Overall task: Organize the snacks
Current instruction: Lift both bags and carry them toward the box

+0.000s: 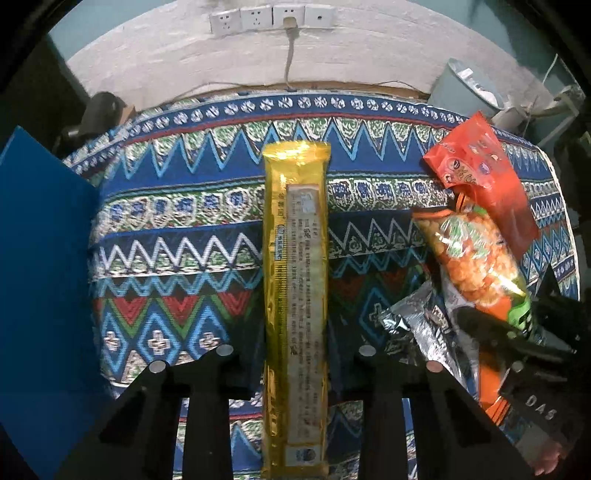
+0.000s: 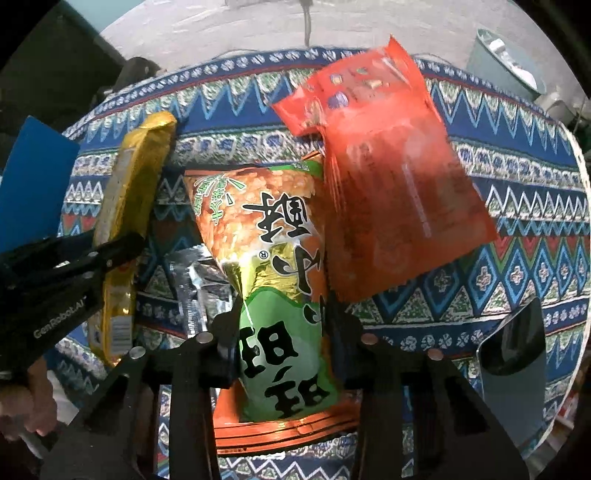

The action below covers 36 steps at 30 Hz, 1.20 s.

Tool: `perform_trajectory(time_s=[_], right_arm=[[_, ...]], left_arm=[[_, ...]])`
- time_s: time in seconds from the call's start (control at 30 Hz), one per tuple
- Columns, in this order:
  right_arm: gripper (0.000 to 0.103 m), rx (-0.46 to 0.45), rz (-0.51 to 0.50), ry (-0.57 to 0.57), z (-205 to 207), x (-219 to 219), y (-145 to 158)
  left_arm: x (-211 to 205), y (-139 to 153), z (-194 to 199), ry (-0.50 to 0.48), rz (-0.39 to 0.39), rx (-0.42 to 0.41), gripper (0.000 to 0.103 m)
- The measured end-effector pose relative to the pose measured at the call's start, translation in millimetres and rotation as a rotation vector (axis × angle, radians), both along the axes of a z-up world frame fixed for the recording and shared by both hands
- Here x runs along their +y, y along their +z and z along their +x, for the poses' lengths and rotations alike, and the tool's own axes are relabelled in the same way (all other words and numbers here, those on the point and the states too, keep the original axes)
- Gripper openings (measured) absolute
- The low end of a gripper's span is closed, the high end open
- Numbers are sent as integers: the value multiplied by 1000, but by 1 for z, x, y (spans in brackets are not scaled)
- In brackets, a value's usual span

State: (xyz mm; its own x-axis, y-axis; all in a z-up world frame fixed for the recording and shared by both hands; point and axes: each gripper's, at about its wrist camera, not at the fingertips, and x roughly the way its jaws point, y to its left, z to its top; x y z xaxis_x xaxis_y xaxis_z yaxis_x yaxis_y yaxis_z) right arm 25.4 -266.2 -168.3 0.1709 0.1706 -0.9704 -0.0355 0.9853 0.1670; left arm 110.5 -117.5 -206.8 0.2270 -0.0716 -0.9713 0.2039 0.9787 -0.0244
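My left gripper (image 1: 295,354) is shut on a long yellow snack pack (image 1: 295,277), which points away from me above the patterned tablecloth (image 1: 177,229). My right gripper (image 2: 284,332) is shut on an orange and green snack bag (image 2: 273,258); a red snack bag (image 2: 388,177) leans on its upper right side. In the left wrist view the orange bag (image 1: 476,254) and red bag (image 1: 484,173) are at the right, with the right gripper (image 1: 517,343) on the orange one. A silver pack (image 1: 417,321) lies beneath them. The left gripper (image 2: 74,266) holding the yellow pack (image 2: 129,206) shows at the left of the right wrist view.
A blue box (image 1: 40,280) stands at the table's left edge. A grey-green bin (image 1: 465,88) sits beyond the far right edge. A dark grey object (image 2: 513,362) is at the near right. Wall sockets (image 1: 273,18) with a cable are behind the table.
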Motion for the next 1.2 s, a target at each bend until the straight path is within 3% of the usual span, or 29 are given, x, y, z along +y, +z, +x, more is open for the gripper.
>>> perform_trajectory(time_s=[1.2], right_arm=[[34, -230, 36, 80, -29, 65, 127]], left_arm=[[67, 142, -67, 3, -50, -243, 29]])
